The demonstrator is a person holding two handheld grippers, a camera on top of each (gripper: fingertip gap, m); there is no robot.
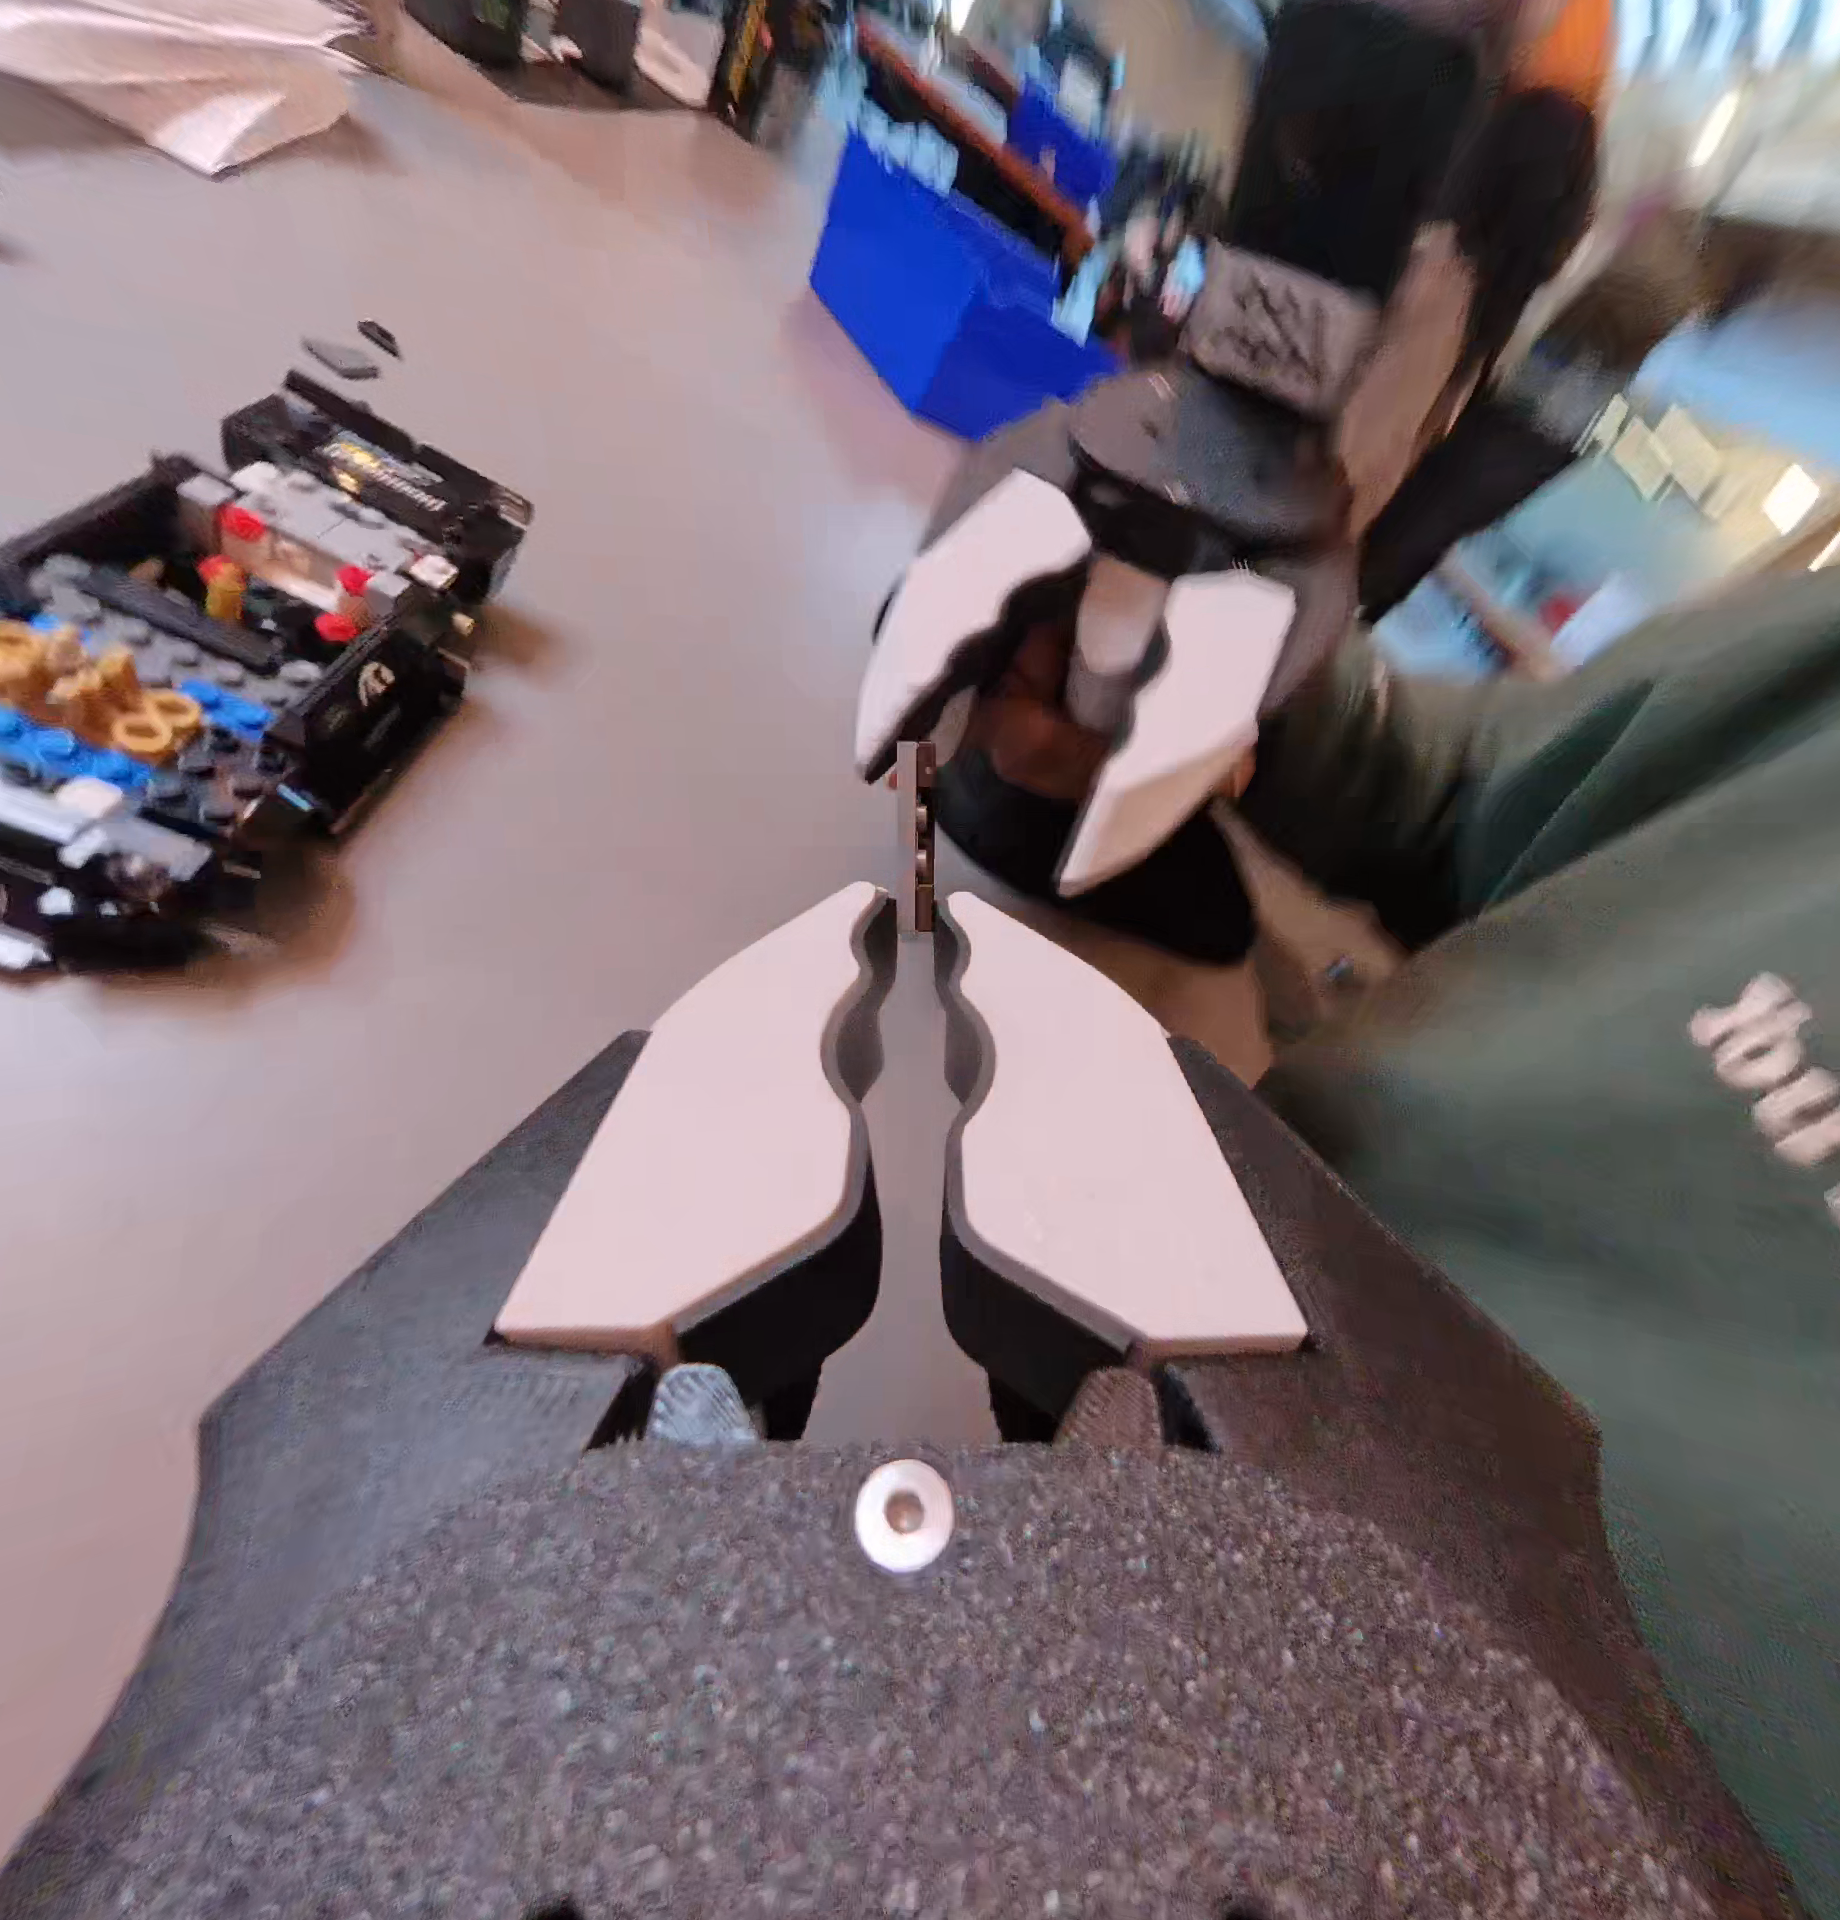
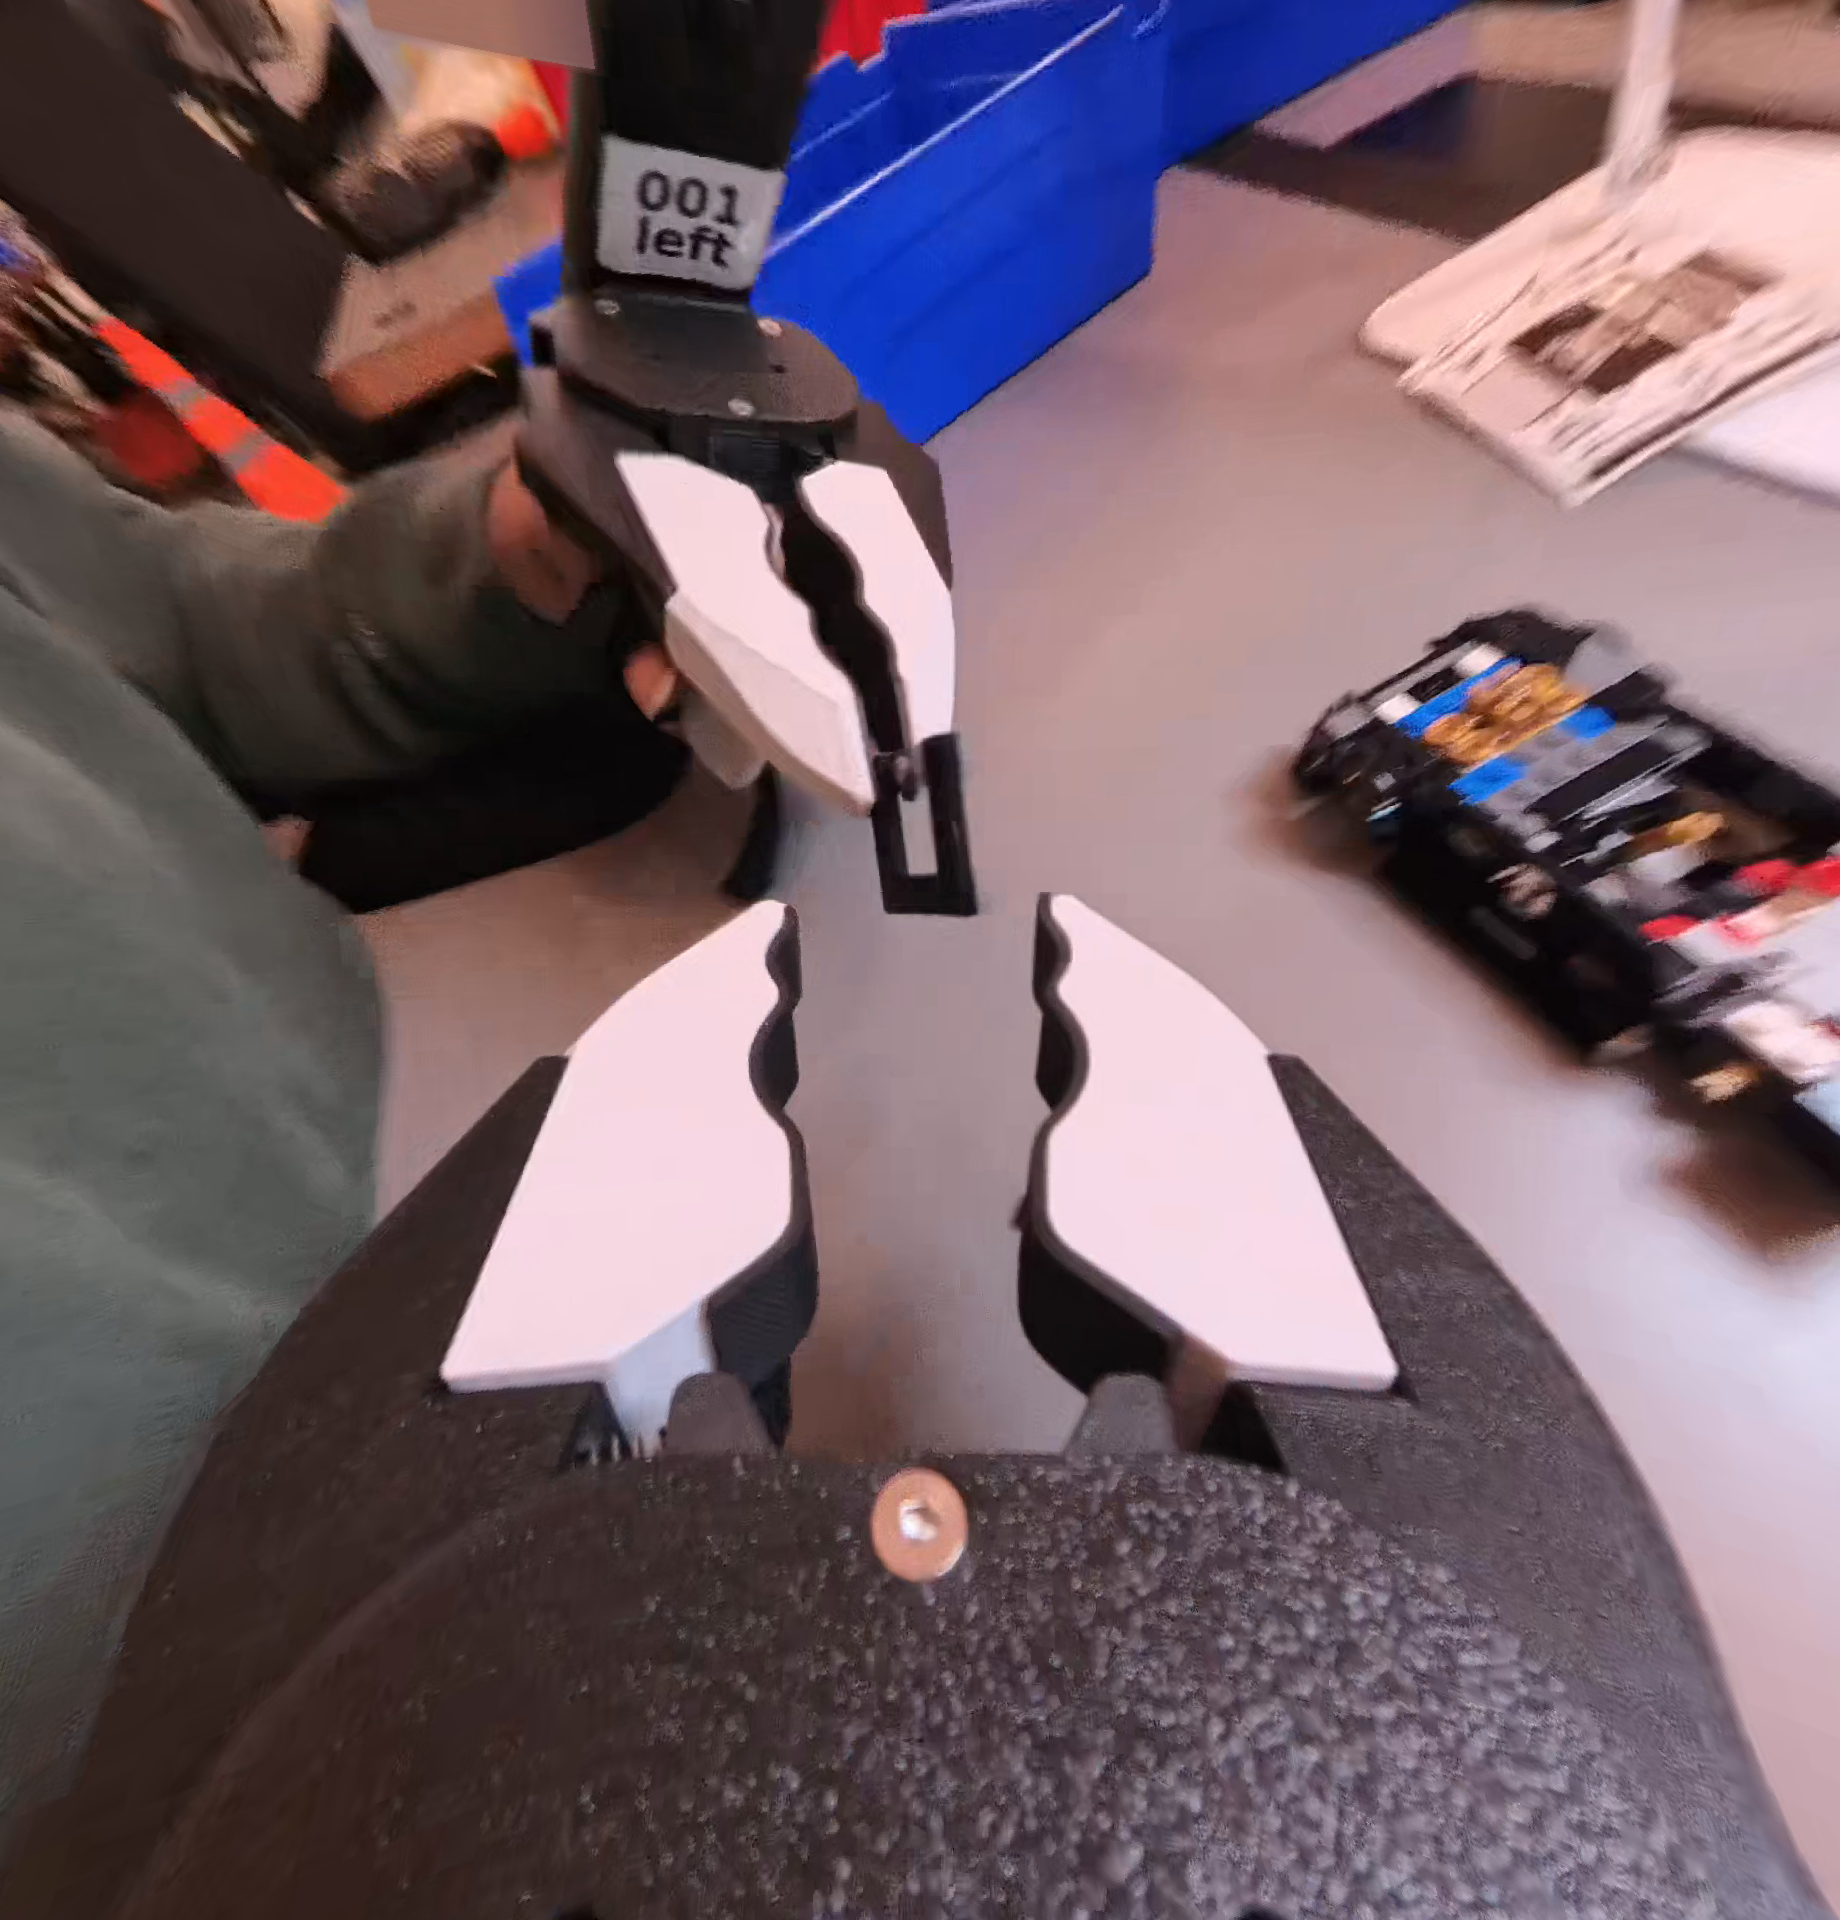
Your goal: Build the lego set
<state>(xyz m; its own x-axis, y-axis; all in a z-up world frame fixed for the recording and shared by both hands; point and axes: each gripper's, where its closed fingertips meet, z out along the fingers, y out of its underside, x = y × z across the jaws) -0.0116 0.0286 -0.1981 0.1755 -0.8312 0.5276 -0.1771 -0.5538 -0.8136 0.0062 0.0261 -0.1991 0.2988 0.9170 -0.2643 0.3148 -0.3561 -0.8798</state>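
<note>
Where edge-on left, frame piece rightward.

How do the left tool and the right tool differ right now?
The left tool is shut on a small black lego piece; the right tool is open and holds nothing. The left tool's fingers nearly meet at the tips; the right tool's fingers stand well apart, the piece just past their tips. Both have white finger plates on black bodies and face each other above the table.

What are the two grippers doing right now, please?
Left gripper: jaws closed on a small dark lego piece, held above the table.
Right gripper: jaws open, holding nothing, facing that piece.
</note>
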